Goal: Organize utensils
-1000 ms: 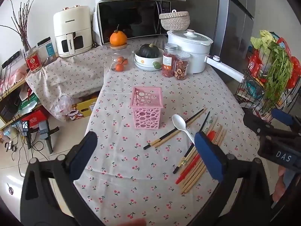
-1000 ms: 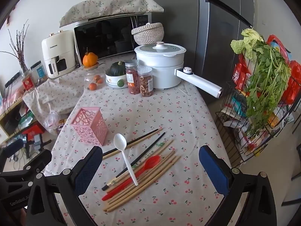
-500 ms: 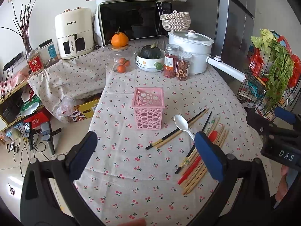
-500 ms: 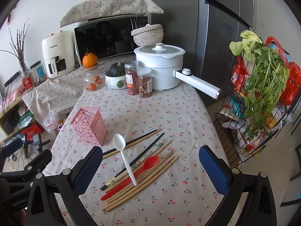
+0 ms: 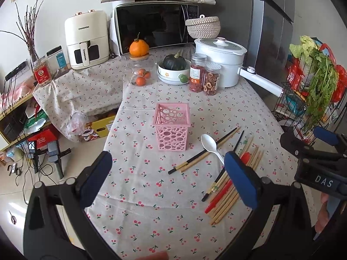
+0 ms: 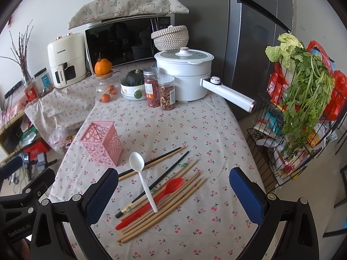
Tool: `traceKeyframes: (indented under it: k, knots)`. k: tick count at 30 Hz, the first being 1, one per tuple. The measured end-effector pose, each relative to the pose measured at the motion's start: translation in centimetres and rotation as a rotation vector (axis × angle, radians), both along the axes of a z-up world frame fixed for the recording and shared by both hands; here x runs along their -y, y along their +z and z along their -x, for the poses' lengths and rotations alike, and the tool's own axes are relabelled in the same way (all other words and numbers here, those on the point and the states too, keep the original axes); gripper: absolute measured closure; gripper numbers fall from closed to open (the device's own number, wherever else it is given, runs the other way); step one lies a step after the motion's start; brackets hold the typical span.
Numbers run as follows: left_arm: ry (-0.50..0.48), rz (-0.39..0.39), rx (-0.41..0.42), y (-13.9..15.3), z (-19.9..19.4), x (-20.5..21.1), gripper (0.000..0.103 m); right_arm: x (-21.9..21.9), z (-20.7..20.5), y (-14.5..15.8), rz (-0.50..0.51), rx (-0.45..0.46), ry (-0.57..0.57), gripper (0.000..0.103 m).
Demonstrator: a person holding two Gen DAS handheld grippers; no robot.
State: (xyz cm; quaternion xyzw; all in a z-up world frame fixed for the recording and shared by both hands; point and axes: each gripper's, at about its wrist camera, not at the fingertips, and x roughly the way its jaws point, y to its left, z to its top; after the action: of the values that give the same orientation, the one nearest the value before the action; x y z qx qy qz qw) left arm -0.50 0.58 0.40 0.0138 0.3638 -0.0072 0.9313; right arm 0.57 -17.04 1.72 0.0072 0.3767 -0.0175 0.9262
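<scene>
A pink perforated holder (image 5: 172,127) (image 6: 102,144) stands empty and upright on the cherry-print tablecloth. To its right lie a white spoon (image 5: 211,146) (image 6: 142,178), a red spoon (image 6: 159,197) (image 5: 219,197), and several wooden and black chopsticks (image 6: 164,203) (image 5: 205,151). My left gripper (image 5: 167,177) is open and empty, held above the table's near edge, short of the holder. My right gripper (image 6: 173,195) is open and empty, above the pile of utensils. The right gripper also shows at the right edge of the left wrist view (image 5: 314,151).
At the back stand a white pot with a long handle (image 6: 186,75), two spice jars (image 6: 160,92), a bowl with a squash (image 5: 174,69), a fruit jar (image 5: 141,73), a microwave (image 5: 156,28) and an air fryer (image 5: 86,39). A wire rack of greens (image 6: 303,108) stands right of the table.
Both grippers have drawn slightly back and up from the table; the objects look a little farther. Nothing on the table has moved and both grippers stay open.
</scene>
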Motion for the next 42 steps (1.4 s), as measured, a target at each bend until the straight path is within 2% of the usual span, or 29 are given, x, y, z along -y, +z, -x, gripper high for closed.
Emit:
traceKeyframes:
  k: [42]
  knots:
    - [0.001, -0.001, 0.005, 0.2, 0.12, -0.03, 0.001, -0.24, 0.06, -0.49, -0.001, -0.012, 0.007, 0.0]
